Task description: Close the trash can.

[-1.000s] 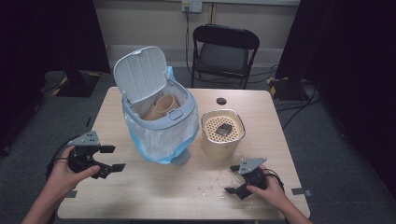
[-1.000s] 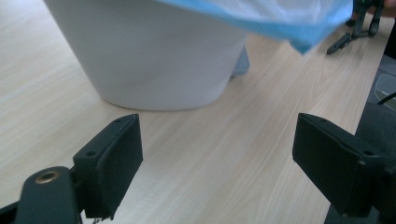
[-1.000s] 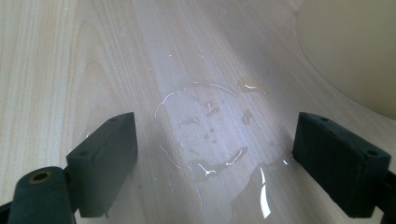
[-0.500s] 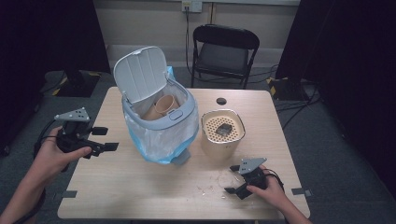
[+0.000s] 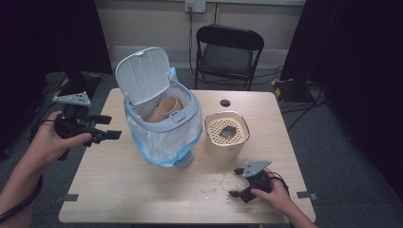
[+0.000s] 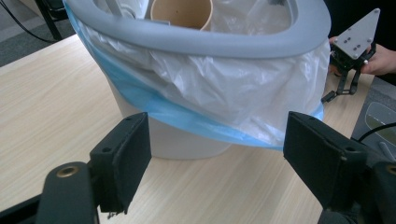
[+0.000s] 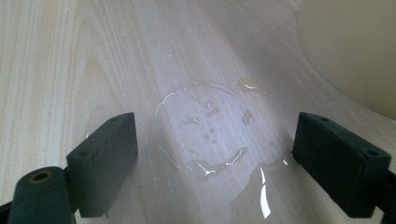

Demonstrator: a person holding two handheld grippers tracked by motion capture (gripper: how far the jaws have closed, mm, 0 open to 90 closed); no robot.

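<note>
A grey-rimmed bin (image 5: 164, 126) lined with a clear and blue bag stands mid-table, its white lid (image 5: 142, 76) tipped open. A brown paper cup (image 5: 167, 106) lies inside it. My left gripper (image 5: 108, 127) hovers left of the bin, pointing at it. In the left gripper view the gripper (image 6: 219, 163) is open with the bin's bagged wall (image 6: 210, 98) ahead; its jaws have just been closing a little, with nothing between them. My right gripper (image 5: 234, 183) rests open near the front right edge. In its own view the right gripper (image 7: 215, 158) frames a water puddle (image 7: 210, 140).
A beige pot (image 5: 226, 137) with a perforated insert and a dark lump on it stands right of the bin. A small black disc (image 5: 225, 102) lies behind it. A black folding chair (image 5: 227, 52) stands beyond the table. Spilled drops (image 5: 214, 187) mark the wood near my right gripper.
My left hand has lifted its gripper off the table's left edge and carried it up and slightly back. The right gripper has stayed where it was.
</note>
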